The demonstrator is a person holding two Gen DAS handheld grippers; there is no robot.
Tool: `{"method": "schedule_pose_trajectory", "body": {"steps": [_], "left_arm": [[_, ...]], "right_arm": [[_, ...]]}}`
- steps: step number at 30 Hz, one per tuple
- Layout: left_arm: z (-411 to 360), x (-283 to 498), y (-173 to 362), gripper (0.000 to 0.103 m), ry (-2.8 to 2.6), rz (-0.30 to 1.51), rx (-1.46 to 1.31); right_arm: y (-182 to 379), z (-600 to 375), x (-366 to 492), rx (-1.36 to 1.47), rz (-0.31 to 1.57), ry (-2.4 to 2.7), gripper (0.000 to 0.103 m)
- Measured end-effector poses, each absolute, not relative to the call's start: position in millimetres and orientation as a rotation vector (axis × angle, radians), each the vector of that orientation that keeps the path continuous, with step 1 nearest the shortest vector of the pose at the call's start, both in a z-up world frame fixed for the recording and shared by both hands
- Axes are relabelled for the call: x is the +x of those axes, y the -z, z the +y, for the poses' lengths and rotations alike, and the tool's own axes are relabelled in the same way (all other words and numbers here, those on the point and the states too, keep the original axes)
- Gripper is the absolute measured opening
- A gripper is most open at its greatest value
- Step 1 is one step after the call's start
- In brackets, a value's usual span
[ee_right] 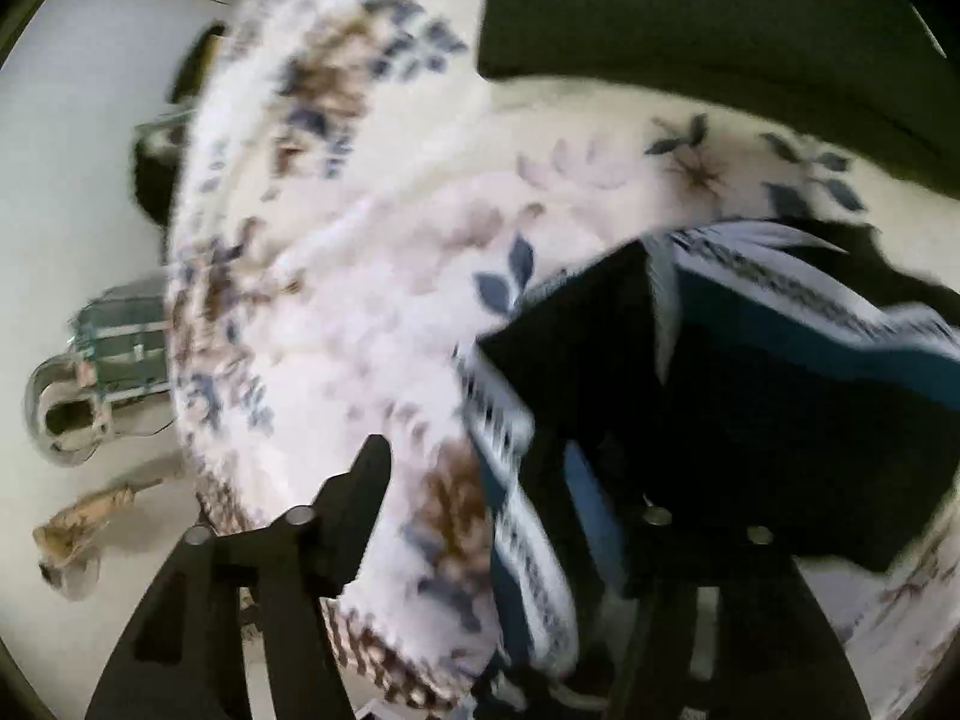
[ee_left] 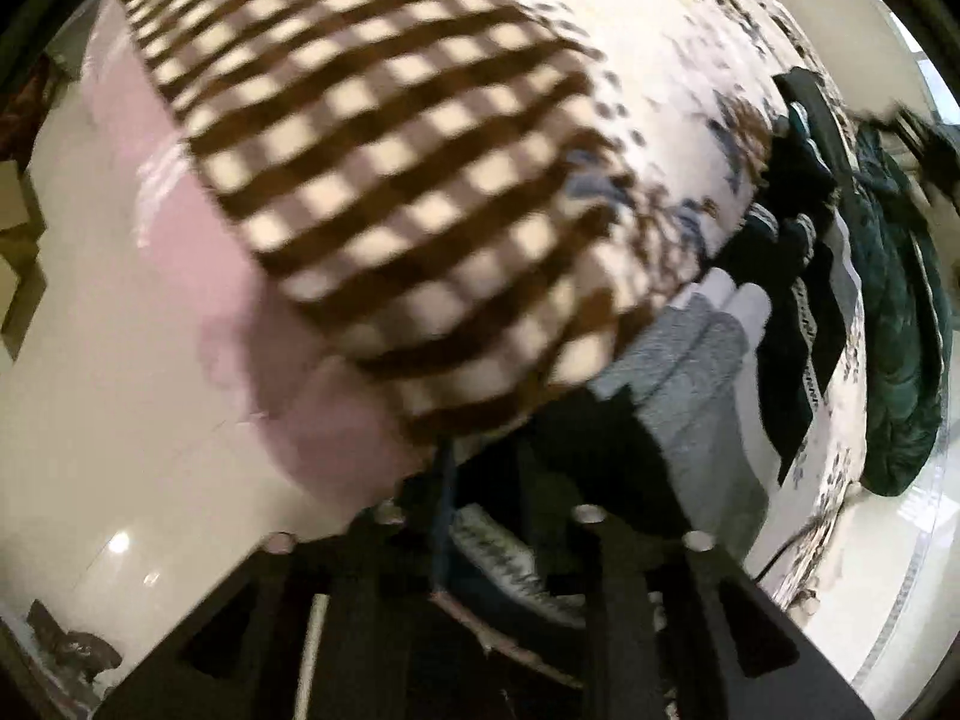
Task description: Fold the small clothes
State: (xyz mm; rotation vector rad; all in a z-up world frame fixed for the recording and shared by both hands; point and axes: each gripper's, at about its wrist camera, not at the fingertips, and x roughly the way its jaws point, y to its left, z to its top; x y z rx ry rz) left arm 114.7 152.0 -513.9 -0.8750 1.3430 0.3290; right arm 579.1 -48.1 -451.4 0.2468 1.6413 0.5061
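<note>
Both views are motion-blurred. In the left wrist view my left gripper (ee_left: 480, 516) is shut on a dark garment (ee_left: 576, 456) with a white patterned band (ee_left: 510, 564), held close to the lens. In the right wrist view the same kind of dark garment (ee_right: 750, 420) with teal and white patterned bands lies on the floral bed cover (ee_right: 360, 240). My right gripper (ee_right: 516, 480) has its left finger (ee_right: 366, 480) bare over the cover; its right finger is hidden under the garment, so its grip is unclear.
A brown-and-cream checked blanket (ee_left: 372, 168) and a pink cloth (ee_left: 240, 312) lie ahead of the left gripper. Grey-and-white socks (ee_left: 702, 348), dark folded clothes (ee_left: 798, 300) and a dark green jacket (ee_left: 900, 330) lie to the right. A dark pillow (ee_right: 690, 12) sits at the top.
</note>
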Motion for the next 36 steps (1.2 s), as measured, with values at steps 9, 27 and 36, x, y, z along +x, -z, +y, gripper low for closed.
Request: {"method": "schedule_pose_trajectory", "body": {"steps": [9, 27, 36], "left_arm": [[120, 142, 492, 0.046, -0.202, 1.331, -0.890], [91, 150, 460, 0.022, -0.213, 1.449, -0.490], [102, 390, 427, 0.057, 0.034, 1.179, -0.513]], "right_arm": [[447, -149, 406, 0.023, 1.631, -0.470, 0.064], [488, -301, 268, 0.430, 1.658, -0.322, 0.064], [463, -284, 389, 0.493, 1.488, -0.231, 0.064]]}}
